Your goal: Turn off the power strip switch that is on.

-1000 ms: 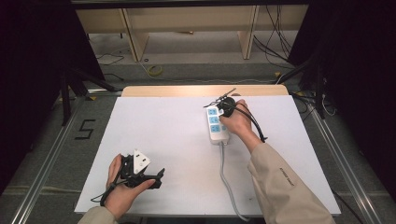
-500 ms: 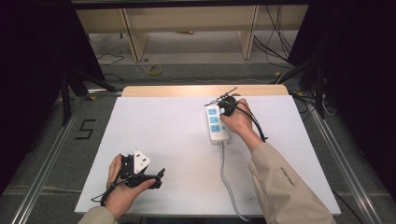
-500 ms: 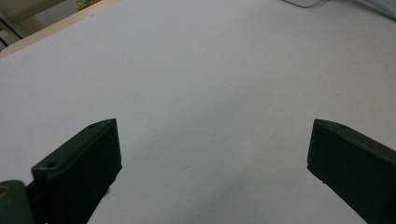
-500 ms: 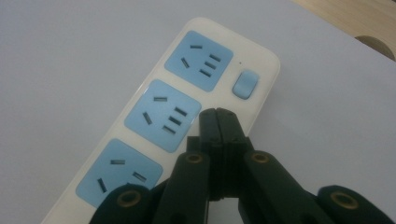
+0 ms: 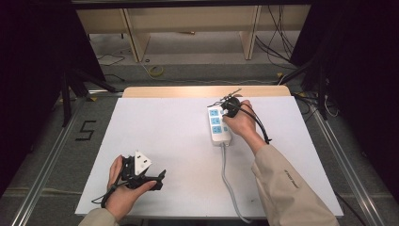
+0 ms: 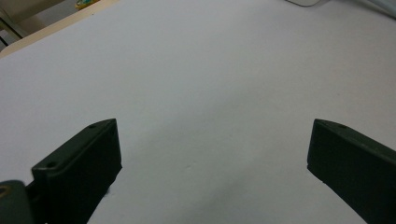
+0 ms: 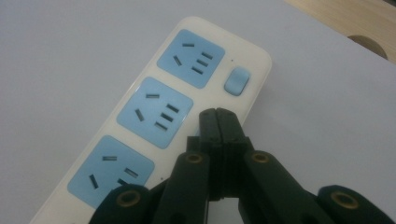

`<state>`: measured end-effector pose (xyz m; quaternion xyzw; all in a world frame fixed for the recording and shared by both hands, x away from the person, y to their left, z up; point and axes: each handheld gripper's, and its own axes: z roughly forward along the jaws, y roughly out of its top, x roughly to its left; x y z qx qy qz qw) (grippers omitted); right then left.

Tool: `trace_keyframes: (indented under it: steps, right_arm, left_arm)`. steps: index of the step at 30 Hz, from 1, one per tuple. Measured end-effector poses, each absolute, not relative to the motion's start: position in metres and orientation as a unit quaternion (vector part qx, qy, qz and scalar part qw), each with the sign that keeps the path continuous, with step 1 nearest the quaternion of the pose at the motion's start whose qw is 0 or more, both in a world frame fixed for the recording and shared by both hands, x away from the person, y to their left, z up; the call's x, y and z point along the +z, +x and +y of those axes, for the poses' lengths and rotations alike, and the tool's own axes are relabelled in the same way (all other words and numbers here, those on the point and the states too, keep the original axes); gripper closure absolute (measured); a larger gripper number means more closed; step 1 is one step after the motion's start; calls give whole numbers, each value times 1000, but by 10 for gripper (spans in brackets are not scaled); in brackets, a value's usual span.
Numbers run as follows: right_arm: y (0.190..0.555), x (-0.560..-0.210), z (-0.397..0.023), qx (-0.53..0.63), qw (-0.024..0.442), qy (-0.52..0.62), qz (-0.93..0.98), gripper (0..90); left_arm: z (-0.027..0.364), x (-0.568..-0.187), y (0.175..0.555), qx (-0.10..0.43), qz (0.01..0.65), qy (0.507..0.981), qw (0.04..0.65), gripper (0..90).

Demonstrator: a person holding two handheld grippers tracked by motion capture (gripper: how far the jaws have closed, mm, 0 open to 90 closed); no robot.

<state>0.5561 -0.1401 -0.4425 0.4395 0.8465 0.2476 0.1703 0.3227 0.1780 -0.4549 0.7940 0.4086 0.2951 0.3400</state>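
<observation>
The right gripper [image 5: 231,104] is held in the person's right hand [image 5: 242,123] at the far part of the desk [image 5: 179,141], above the far end of a white power strip [image 5: 219,126]. In the right gripper view, the right gripper [image 7: 217,116] has its two black jaws pressed together with no gap and nothing between them, so it is clenched and empty. The tips are over the edge of the power strip [image 7: 154,116], just beside the middle blue socket [image 7: 155,112] and a little short of the blue switch [image 7: 237,80], which lies ahead of the tips. Whether the tips touch the strip cannot be told. One blue socket [image 7: 190,58] is ahead and to the left of the jaws, and another blue socket [image 7: 111,177] is beside the base of the jaws on the left. The grey cable [image 5: 229,181] of the strip runs from its near end toward the person, beside the beige sleeve [image 5: 287,188]. The left gripper [image 5: 150,176] is in the left hand [image 5: 123,188] at the near left part of the desk, well apart from the strip, with a white three-cornered plate [image 5: 141,161] on top. In the left gripper view, the left gripper [image 6: 210,154] is released: its jaws stand wide apart, with bare white desk [image 6: 196,84] between them and ahead of them.
</observation>
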Motion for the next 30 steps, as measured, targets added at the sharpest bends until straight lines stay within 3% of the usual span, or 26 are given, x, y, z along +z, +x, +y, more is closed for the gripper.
trace_keyframes:
  steps: [30]
  right_arm:
    - [534,-429,-157,285,166,428,841,900]
  left_arm:
    - [178,-455,324,295,409,795,337,24]
